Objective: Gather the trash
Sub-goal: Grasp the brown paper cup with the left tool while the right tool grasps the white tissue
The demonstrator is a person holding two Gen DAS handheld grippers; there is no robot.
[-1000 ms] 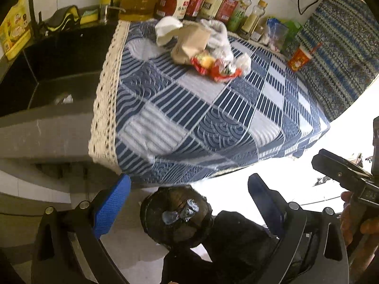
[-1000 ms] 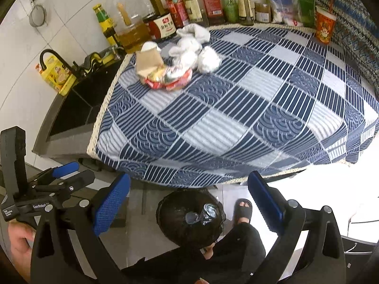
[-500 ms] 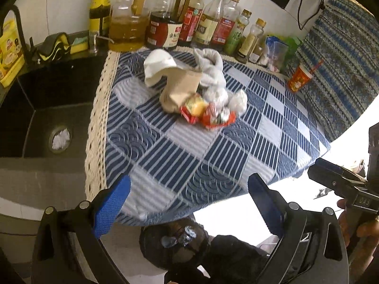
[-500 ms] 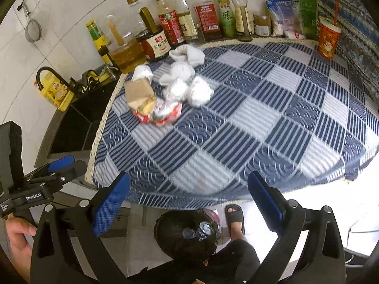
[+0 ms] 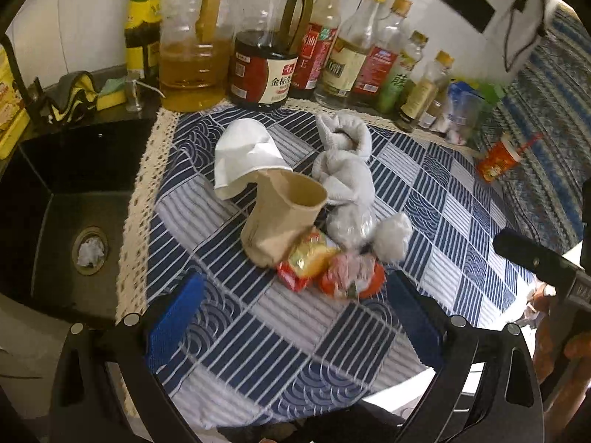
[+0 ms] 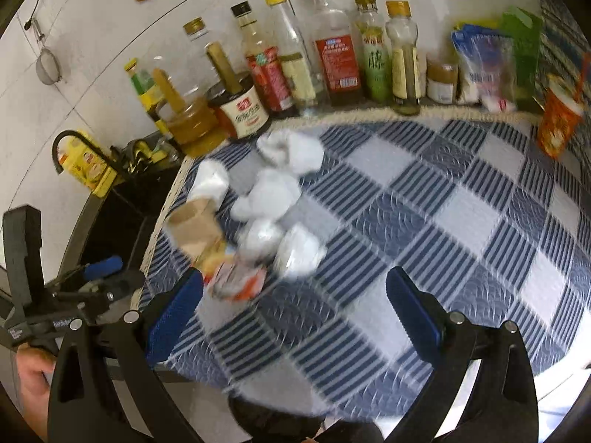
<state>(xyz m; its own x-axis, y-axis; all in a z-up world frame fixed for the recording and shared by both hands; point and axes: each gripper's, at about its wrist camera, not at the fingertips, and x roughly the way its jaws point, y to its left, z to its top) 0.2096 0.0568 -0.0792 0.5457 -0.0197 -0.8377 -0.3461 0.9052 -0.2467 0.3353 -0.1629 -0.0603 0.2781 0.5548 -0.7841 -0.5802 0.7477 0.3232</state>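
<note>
A heap of trash lies on the blue checked tablecloth [image 5: 266, 332]: a brown paper bag [image 5: 280, 217], white crumpled tissues [image 5: 347, 177], a white napkin [image 5: 243, 155] and red and yellow snack wrappers [image 5: 325, 269]. My left gripper [image 5: 295, 317] is open and empty, just short of the wrappers. My right gripper [image 6: 295, 313] is open and empty, with the wrappers [image 6: 236, 280] by its left finger; the bag [image 6: 195, 229] and tissues [image 6: 277, 203] lie beyond. That view is blurred. Each gripper shows at the edge of the other's view.
A row of sauce and oil bottles [image 5: 266, 70] stands along the back wall. A black sink [image 5: 74, 221] lies left of the cloth. An orange cup [image 6: 561, 118] and bagged goods [image 6: 487, 66] stand at the back right.
Both grippers have risen from below the table edge and moved forward over the cloth toward the trash heap. The black bin seen on the floor has dropped out of view.
</note>
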